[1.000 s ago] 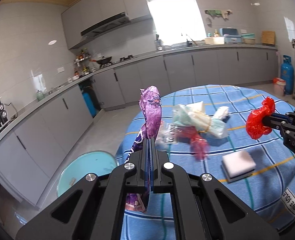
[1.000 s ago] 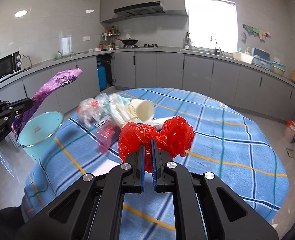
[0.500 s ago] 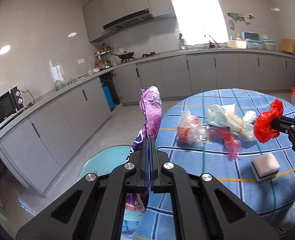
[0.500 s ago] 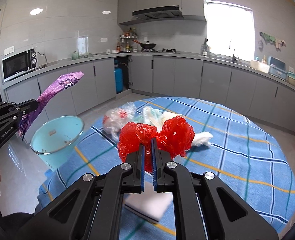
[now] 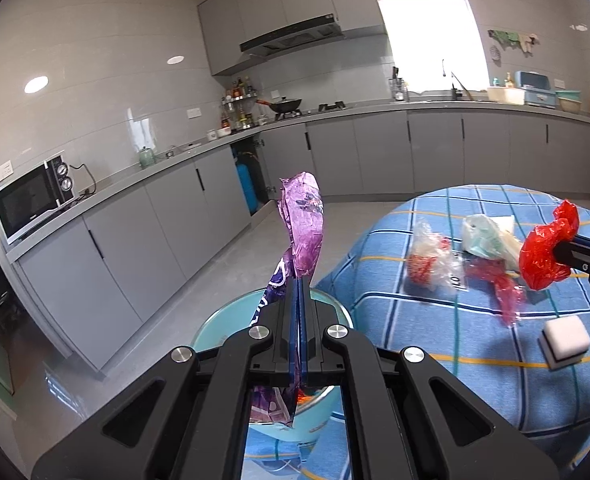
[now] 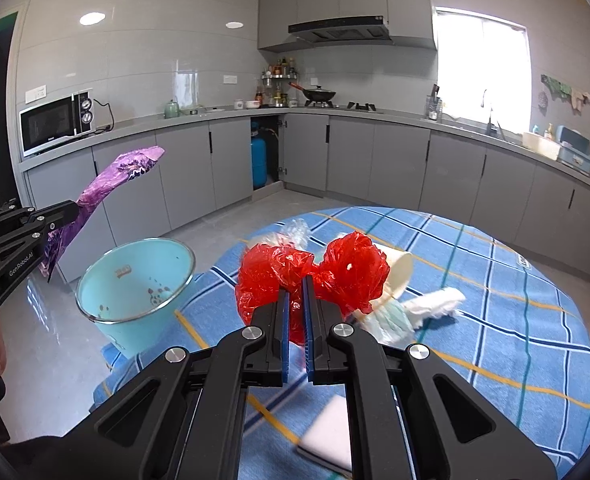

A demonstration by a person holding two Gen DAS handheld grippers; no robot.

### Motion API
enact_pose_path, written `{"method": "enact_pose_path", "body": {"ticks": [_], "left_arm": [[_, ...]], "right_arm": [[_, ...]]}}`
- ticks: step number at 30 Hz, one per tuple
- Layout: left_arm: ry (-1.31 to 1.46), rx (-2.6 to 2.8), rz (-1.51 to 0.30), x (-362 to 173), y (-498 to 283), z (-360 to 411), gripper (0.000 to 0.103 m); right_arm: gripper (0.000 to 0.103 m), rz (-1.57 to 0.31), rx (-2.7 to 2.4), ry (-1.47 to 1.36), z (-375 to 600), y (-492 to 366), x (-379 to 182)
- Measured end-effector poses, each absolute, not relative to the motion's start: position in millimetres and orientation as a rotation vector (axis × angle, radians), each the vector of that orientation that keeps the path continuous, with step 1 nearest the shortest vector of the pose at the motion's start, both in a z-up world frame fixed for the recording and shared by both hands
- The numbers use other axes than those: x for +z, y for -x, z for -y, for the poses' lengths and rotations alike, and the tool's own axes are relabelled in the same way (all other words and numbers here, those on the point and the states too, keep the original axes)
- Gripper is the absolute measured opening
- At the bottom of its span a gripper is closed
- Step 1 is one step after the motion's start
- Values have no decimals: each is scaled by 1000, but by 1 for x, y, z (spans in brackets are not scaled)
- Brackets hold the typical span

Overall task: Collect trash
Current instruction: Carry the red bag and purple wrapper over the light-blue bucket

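My left gripper (image 5: 299, 292): pressed together on a purple foil wrapper (image 5: 303, 224), which stands up from the jaws and hangs out below them.
My right gripper (image 6: 295, 292): pinching a crumpled red plastic bag (image 6: 347, 268); the bag bulges out to both sides of the fingers.
Landmark: the light-blue bin (image 6: 135, 300) on the floor, just beside the round table's (image 6: 515, 320) edge.
Purple wrapper against the bin: in my left wrist view its lower end hangs in front of the bin's mouth; in my right wrist view it is up and to the left of the bin.
Red bag against the bin: over the table, to the right of the bin.
Left on the table, beyond the bin: a clear bag with red print (image 5: 431, 260), a paper cup (image 6: 399, 272), pale tissue (image 6: 435, 300), a white sponge (image 5: 565, 340).
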State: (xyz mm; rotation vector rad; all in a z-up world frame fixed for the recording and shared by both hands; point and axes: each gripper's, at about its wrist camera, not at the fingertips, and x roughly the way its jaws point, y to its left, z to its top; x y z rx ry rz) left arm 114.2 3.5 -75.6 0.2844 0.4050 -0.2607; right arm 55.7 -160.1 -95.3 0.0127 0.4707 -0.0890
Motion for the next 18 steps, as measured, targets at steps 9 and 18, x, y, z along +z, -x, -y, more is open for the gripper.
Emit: {"method": "enact_pose_path", "body": {"ticks": [9,18], "left_arm": [[-268,-197,-413,-78,-127,-20,1],[-259,-129,-426,-80,-142,-39,1]], "right_arm": [[7,-462,-43,9,140,-75,-91],[7,-470,-5,26,124,-93,-91]]}}
